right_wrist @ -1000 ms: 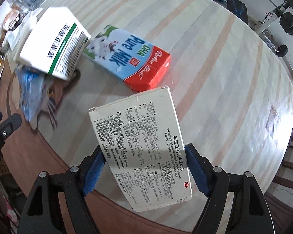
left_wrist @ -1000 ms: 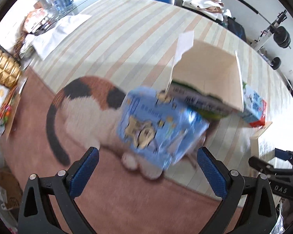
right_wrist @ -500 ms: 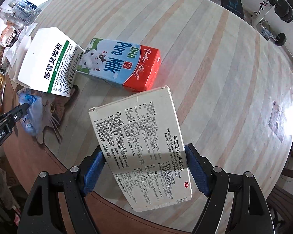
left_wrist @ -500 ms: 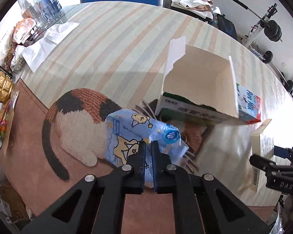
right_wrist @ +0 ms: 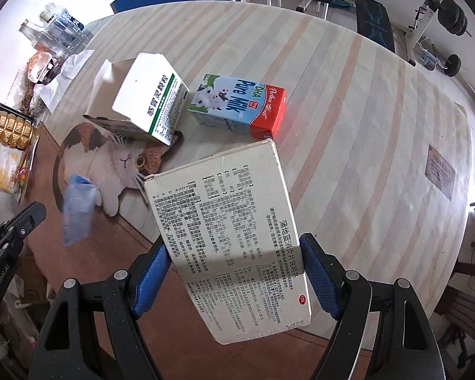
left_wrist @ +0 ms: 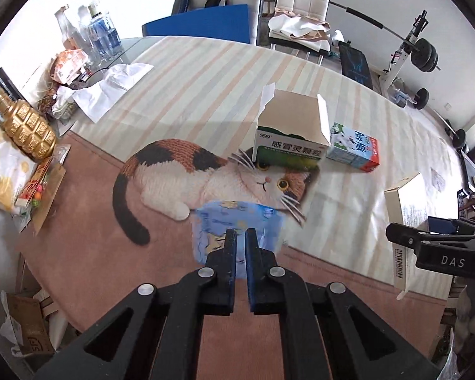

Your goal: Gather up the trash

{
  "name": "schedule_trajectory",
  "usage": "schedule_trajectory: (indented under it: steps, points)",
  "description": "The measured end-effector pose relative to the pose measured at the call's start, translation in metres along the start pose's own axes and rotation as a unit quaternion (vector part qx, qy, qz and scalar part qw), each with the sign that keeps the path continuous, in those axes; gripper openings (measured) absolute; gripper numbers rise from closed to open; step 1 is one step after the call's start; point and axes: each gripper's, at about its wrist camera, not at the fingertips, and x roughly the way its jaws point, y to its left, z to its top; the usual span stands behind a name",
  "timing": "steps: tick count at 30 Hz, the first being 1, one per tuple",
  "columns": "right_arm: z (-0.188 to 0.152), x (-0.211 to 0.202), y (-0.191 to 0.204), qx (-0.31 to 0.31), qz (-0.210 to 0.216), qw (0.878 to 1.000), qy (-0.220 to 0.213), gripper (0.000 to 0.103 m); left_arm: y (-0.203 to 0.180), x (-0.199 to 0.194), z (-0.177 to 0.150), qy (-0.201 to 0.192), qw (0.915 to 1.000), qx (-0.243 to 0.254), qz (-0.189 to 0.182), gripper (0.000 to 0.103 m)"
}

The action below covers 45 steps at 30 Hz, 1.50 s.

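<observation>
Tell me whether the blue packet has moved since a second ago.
Yes. The blue packet, pinched in the left gripper, has come off the green-and-white box, toward the camera.

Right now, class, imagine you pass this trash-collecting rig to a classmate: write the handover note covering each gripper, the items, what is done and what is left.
Left gripper: shut on the crinkled blue plastic wrapper, lifted off the cat-print mat.
Right gripper: shut on the flat white printed cardboard box, held above the table.
On the striped tablecloth: the opened white-and-green medicine carton and the blue-and-red milk carton, both lying untouched.
Done: two items picked up.
Left: bin both, then collect the two cartons. No bin in view.
</observation>
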Motion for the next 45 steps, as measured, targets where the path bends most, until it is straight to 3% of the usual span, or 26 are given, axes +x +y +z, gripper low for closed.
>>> schedule_trajectory:
  steps: [7,12,17,22,23,24,26,30,34,38,41,45]
  points:
    - [-0.057,-0.031,0.022,0.005,0.003,1.0,-0.021,0.082,0.02,-0.049,-0.048,-0.023,0.9996,-0.01,-0.013,0.003]
    - [-0.087,-0.035,0.027,0.012,-0.005,0.999,-0.034,0.082,0.053,-0.029,-0.066,0.022,0.9944,-0.086,-0.058,0.006]
    - [-0.075,-0.022,0.018,0.036,-0.004,0.999,-0.022,0.082,0.058,0.009,-0.058,0.067,0.9881,-0.108,-0.087,0.006]
    - [-0.036,0.0,0.018,0.012,-0.015,1.0,-0.004,0.082,0.042,0.048,-0.02,0.094,0.9881,-0.087,-0.085,0.01]
    - [-0.029,0.004,0.018,0.009,-0.015,1.0,-0.002,0.082,0.039,0.06,-0.011,0.102,0.9882,-0.081,-0.081,0.017]
    - [-0.02,0.009,0.018,0.005,-0.014,1.0,0.001,0.082,0.038,0.071,-0.004,0.108,0.988,-0.078,-0.078,0.033]
    - [-0.005,0.018,0.017,-0.003,-0.016,1.0,0.006,0.082,0.037,0.093,0.006,0.125,0.9862,-0.075,-0.078,0.051]
    - [0.019,0.036,0.009,-0.002,-0.011,1.0,0.02,0.082,0.033,0.133,0.016,0.178,0.9796,-0.071,-0.061,0.057]
    - [0.034,0.051,0.001,0.0,-0.01,0.999,0.032,0.082,0.021,0.133,0.02,0.15,0.9869,-0.048,-0.034,0.056]
    - [0.041,0.058,-0.005,0.004,-0.01,0.999,0.036,0.082,0.01,0.126,0.015,0.13,0.9914,-0.014,-0.008,0.023]
    - [0.042,0.061,-0.009,0.01,-0.009,0.999,0.035,0.082,0.008,0.118,0.01,0.125,0.9921,-0.009,-0.006,0.01]
    - [0.035,0.059,-0.009,0.017,-0.002,0.999,0.033,0.082,0.003,0.092,-0.001,0.103,0.9945,-0.016,0.002,0.01]
